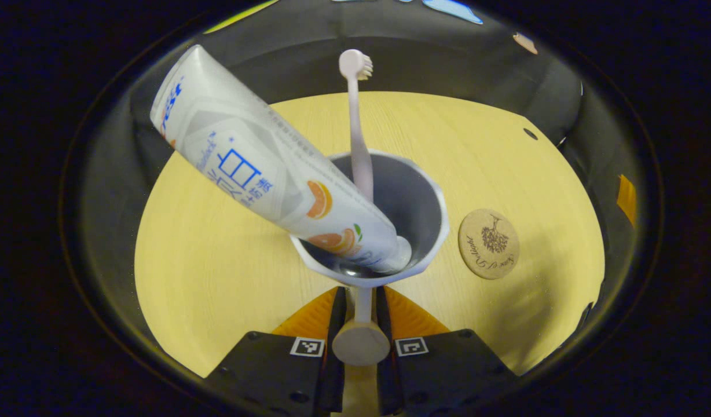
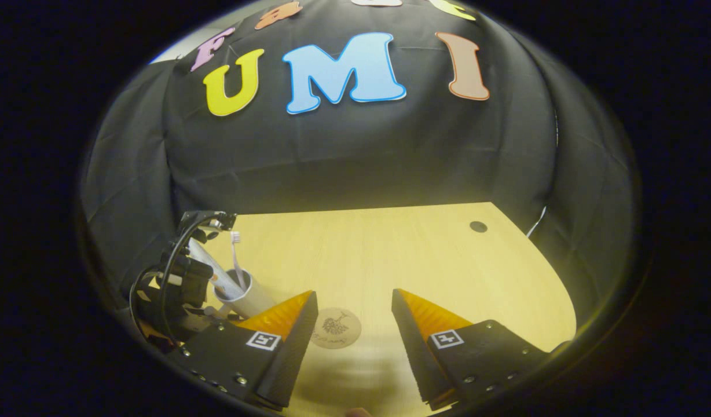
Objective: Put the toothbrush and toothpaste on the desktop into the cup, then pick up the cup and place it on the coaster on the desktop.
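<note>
The left gripper (image 1: 361,315) has its jaws closed on the handle of the cup (image 1: 372,220), which holds the toothpaste (image 1: 268,168) and toothbrush (image 1: 358,133). The load looks light but top-heavy, so it may tip. The coaster (image 1: 488,244) lies just beside on the surface (image 1: 216,260). The right gripper (image 2: 354,324) has wide, empty jaws.

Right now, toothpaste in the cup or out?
In. The toothpaste leans cap-down inside the cup, beside the toothbrush.

toothpaste tube (image 1: 274,168): blue print, partly cut off, not legible. coaster (image 1: 488,244): cursive script, too small to read. fingers carry square coded markers (image 1: 307,346).
</note>
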### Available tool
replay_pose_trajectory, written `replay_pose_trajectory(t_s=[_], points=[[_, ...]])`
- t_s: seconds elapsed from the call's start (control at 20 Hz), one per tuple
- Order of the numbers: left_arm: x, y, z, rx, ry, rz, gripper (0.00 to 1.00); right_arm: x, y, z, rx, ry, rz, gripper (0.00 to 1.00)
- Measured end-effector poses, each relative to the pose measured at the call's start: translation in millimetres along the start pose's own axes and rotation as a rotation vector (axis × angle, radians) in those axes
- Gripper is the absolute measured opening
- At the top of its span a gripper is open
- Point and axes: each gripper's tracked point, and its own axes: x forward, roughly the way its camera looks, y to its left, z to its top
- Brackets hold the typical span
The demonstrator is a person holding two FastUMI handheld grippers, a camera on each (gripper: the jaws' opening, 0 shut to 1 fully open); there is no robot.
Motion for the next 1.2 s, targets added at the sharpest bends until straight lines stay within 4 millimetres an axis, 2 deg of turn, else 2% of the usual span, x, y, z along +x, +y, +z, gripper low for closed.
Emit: replay_pose_trajectory(t_s=[0.3,0.45,0.6,0.85,1.05,1.2], points=[[-9.9,-10.6,13.8,0.057,-0.045,0.004,0.3,0.0,-9.2,3.7,0.014,-0.007,-0.012,0.78],[-21.0,-35.6,20.4,0.09,-0.064,-0.033,0.3,-4.1,-17.2,5.6,0.014,-0.013,-0.025,0.78],[-25.7,-72.3,21.4,0.116,-0.072,-0.081,0.3,-9.4,-28.8,6.5,0.022,-0.021,-0.04,0.78],[-14.2,-125.3,15.7,0.156,-0.05,-0.137,0.3,-22.8,-52.4,4.2,0.034,-0.031,-0.073,0.78],[-3.6,-154.4,11.9,0.202,-0.035,-0.133,0.3,-32.0,-73.1,-0.1,0.065,-0.035,-0.092,0.78],[0.5,-161.0,8.7,0.211,-0.015,-0.119,0.3,-37.3,-86.6,-0.7,0.093,-0.039,-0.101,0.78]])
